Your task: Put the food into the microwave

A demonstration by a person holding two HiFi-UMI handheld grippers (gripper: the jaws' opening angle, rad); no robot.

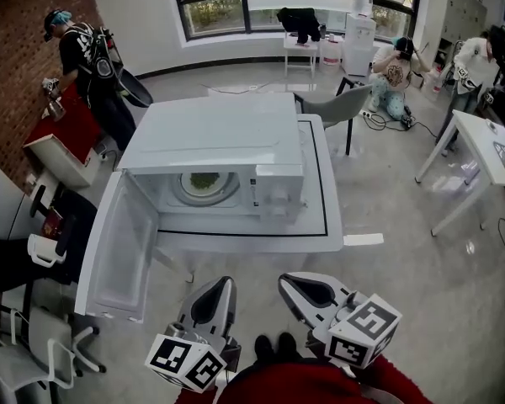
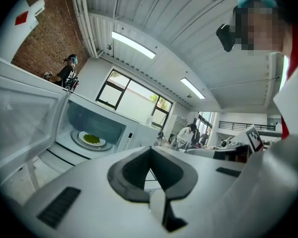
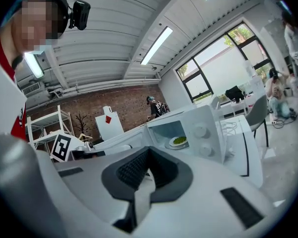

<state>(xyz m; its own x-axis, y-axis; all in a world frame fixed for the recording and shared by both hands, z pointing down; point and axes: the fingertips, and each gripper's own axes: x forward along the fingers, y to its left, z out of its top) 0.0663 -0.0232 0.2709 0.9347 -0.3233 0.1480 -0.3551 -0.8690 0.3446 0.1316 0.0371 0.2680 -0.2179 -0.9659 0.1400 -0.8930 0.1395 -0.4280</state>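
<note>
A white microwave (image 1: 227,141) stands on a white table (image 1: 330,225), its door (image 1: 122,242) swung wide open to the left. Inside, on the turntable, sits a plate of green food (image 1: 204,182), also seen in the left gripper view as the plate of food (image 2: 92,139) and in the right gripper view (image 3: 179,141). My left gripper (image 1: 221,284) hovers in front of the table's near edge, shut and empty, as does my right gripper (image 1: 289,282) beside it. Both point roughly level toward the microwave, apart from it. Their closed tips show as the left gripper (image 2: 150,150) and the right gripper (image 3: 149,150).
A grey chair (image 1: 337,108) stands behind the table. A white desk (image 1: 488,146) is at the right, with people near it. Another person (image 1: 84,57) stands by a red-topped cabinet (image 1: 67,129) at the left. Chairs (image 1: 42,343) crowd the lower left.
</note>
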